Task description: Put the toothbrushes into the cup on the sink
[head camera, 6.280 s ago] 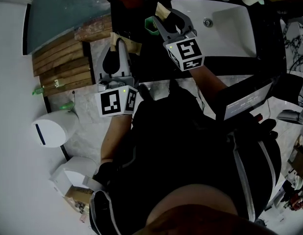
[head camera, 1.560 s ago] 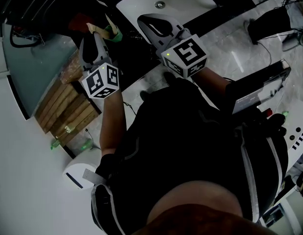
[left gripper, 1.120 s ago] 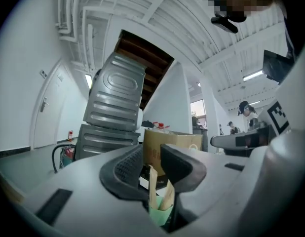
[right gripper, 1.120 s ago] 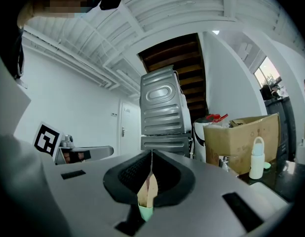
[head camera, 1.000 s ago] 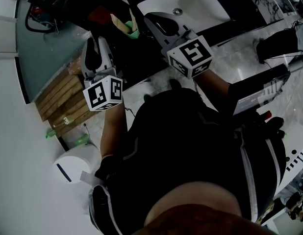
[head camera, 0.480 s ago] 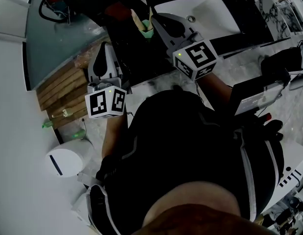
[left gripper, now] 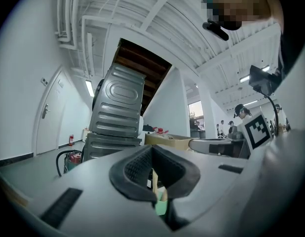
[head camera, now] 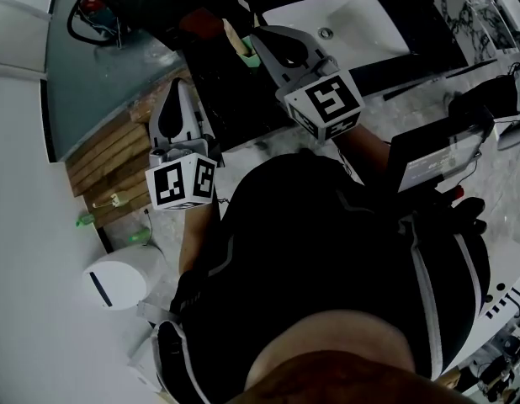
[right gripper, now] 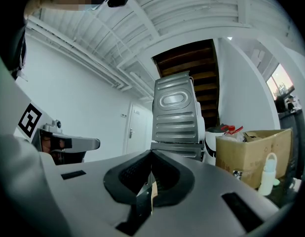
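The left tool [left gripper: 152, 149] has its jaws pressed together with nothing between them. Through the dark notch behind the tips its own view looks out at the green cup [left gripper: 161, 206], with a tan toothbrush [left gripper: 153, 179] standing upright in it. The right tool [right gripper: 152, 154] is likewise closed and empty. A tan strip shows through its notch (most likely one of the brushes in the cup, though that view does not make it clear).

In the head view the right tool's tips sit just beside the cup, while the left tool is held lower and to the left, well apart from it. The cup stands on the dark tabletop [head camera: 218, 91] just to the left of the white sink [head camera: 361, 23], and the tan brush handles rise out of it at a slant.

Each tool sees the other off to its side, the marker cube [left gripper: 256, 130] plain on the right one. Beyond the cup stands a grey ribbed machine [right gripper: 174, 112], and a cardboard box [right gripper: 253, 152] sits to the right with a white bottle [right gripper: 267, 179] in front of it. To the person's left lie wooden slats [head camera: 108, 154] and a white round bin [head camera: 117, 278].
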`<act>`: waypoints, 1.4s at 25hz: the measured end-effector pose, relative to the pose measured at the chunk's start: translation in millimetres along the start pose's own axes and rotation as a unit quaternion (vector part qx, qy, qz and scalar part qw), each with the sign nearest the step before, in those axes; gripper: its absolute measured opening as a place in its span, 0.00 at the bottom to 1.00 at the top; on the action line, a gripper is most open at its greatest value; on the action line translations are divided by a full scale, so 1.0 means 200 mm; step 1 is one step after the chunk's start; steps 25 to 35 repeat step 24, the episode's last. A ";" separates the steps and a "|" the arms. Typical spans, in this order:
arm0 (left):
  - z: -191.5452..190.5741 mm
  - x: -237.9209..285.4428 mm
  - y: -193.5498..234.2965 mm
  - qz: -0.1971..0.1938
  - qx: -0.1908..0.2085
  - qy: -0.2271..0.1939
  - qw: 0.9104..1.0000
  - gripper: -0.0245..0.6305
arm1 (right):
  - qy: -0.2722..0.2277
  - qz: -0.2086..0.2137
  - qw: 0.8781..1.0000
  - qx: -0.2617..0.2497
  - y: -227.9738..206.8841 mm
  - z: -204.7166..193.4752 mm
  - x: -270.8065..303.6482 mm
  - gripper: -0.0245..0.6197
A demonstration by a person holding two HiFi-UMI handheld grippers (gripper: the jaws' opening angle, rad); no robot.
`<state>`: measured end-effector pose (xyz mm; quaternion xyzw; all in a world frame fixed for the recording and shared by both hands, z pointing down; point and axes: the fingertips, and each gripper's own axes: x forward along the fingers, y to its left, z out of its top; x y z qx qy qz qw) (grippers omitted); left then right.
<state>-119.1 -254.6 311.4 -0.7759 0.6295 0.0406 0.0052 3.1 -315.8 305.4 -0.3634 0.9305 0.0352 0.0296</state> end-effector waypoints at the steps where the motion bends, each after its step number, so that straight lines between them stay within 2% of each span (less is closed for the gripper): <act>1: 0.00 0.00 -0.01 0.000 0.002 0.002 1.000 0.04 | 0.002 0.002 1.000 -0.001 0.00 0.00 0.00 0.07; 16: 0.01 0.00 -0.04 -0.006 -0.006 -0.010 1.000 0.04 | 0.003 0.009 1.000 0.008 -0.01 -0.01 -0.01 0.07; 22: 0.03 0.00 -0.02 0.007 0.000 -0.024 1.000 0.04 | 0.011 0.012 1.000 0.009 0.00 -0.03 0.00 0.07; 35: 0.04 -0.01 -0.02 0.008 -0.001 -0.026 1.000 0.04 | 0.013 0.013 1.000 0.009 0.00 -0.04 -0.01 0.07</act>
